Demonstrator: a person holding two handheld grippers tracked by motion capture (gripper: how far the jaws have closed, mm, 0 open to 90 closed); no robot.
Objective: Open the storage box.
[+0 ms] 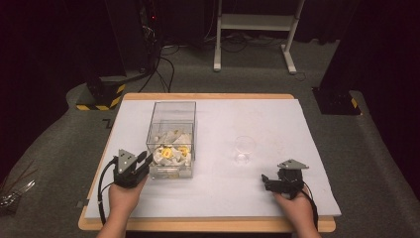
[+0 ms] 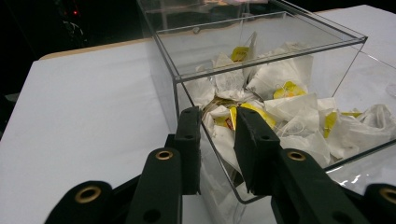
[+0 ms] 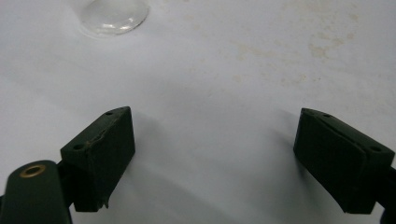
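Observation:
A clear plastic box stands left of the table's middle, holding several white tea bags with yellow tags. My left gripper is at the box's near left corner. Its jaws stand a narrow gap apart with the corner's edge between them, one jaw beside the left wall and one before the front wall. I see no pad pressing on the plastic. My right gripper rests low over the white table cover at the near right, open and holding nothing.
A small clear glass stands on the white cover right of the box, beyond the right gripper. The cover near it bears faint stains. A white frame's legs and cables are on the floor behind the table.

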